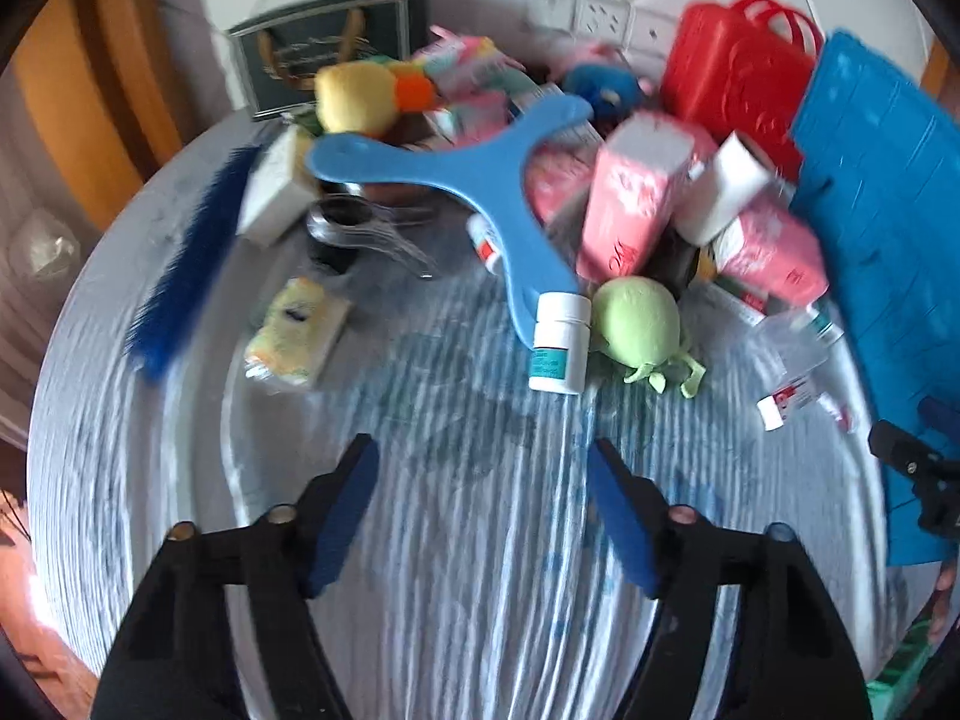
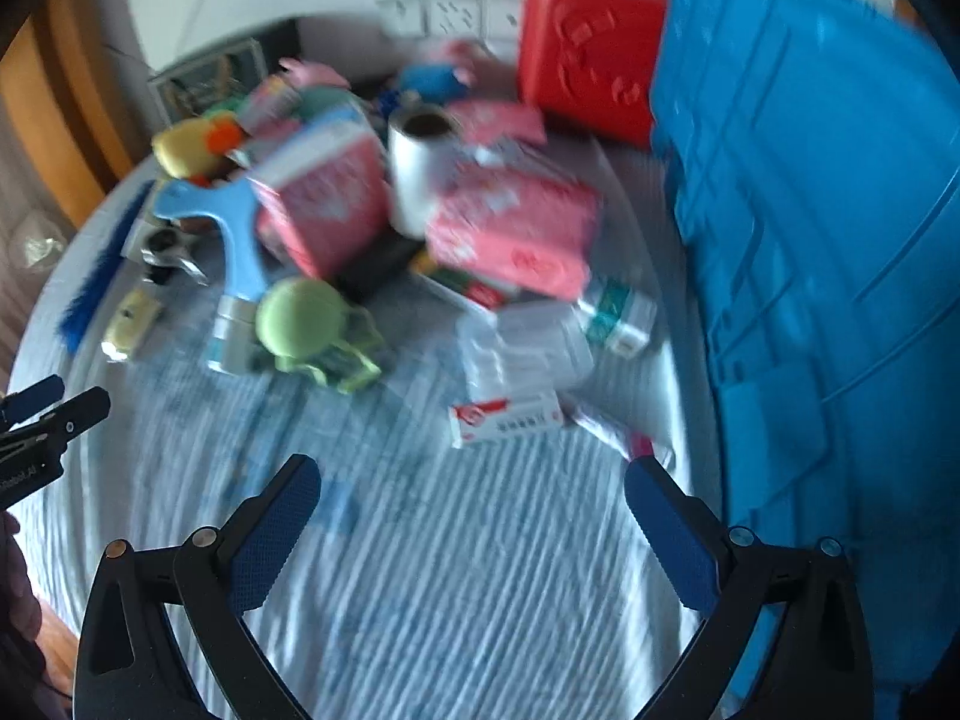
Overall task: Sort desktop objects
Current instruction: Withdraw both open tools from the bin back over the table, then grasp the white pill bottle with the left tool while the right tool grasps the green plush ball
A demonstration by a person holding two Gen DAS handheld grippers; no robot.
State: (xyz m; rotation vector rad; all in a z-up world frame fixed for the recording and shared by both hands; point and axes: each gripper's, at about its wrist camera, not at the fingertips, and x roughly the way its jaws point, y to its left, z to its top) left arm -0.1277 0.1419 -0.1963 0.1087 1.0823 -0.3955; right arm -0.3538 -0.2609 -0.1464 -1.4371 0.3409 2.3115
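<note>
A heap of desktop objects covers the far half of the striped cloth [image 1: 468,540]: a blue three-armed plastic piece [image 1: 480,174], pink tissue packs [image 1: 630,198], a white pill bottle [image 1: 561,342], a green plush [image 1: 639,321], a yellow plush [image 1: 354,99] and a white roll [image 2: 417,171]. My left gripper [image 1: 483,462] hovers open over bare cloth, short of the bottle. My right gripper [image 2: 474,480] is open too, just short of a red-and-white box [image 2: 507,420]. Both views are motion-blurred.
A large blue crate [image 2: 810,240] stands at the right, a red case [image 2: 591,42] behind it. A dark blue brush [image 1: 192,252] lies at the left by a yellow packet [image 1: 297,330]. A framed plaque [image 1: 327,45] leans on the wall. The right gripper's tip [image 1: 918,462] shows in the left wrist view.
</note>
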